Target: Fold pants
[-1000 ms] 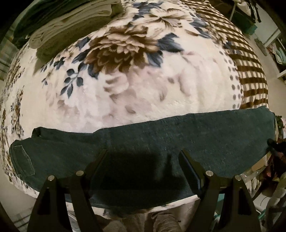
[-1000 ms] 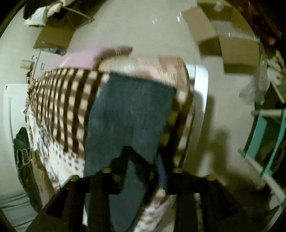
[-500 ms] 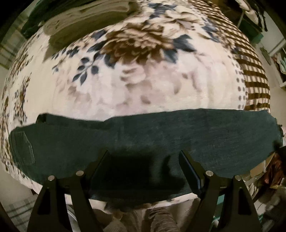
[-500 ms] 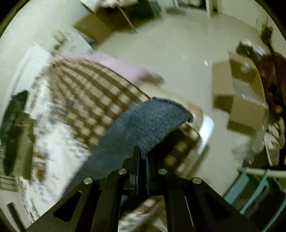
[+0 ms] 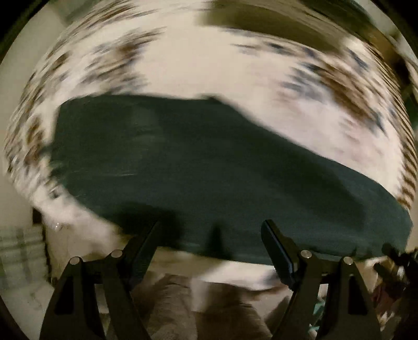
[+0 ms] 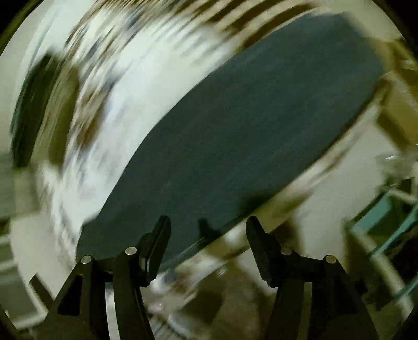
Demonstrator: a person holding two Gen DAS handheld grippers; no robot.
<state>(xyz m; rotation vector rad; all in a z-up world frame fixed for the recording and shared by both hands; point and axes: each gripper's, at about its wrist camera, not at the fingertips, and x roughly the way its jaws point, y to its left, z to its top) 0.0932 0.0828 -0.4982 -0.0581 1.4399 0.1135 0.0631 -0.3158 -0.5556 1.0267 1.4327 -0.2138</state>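
Note:
The dark green pants (image 5: 198, 167) lie flat as a long strip across a floral blanket (image 5: 214, 65) on the bed, near its front edge. They also show in the right wrist view (image 6: 248, 125), running diagonally from lower left to upper right. My left gripper (image 5: 210, 235) is open and empty, just above the pants' near edge. My right gripper (image 6: 207, 230) is open and empty, over the near edge of the pants. Both views are blurred by motion.
Folded dark and beige cloth (image 5: 274, 23) lies at the far side of the bed. The blanket has a brown striped border (image 5: 407, 162) on the right. A teal frame (image 6: 386, 227) stands on the floor right of the bed.
My right gripper has opened and let go of the pant leg end, which now lies flat. Both cameras have swung fast; the left view has turned toward the waist end.

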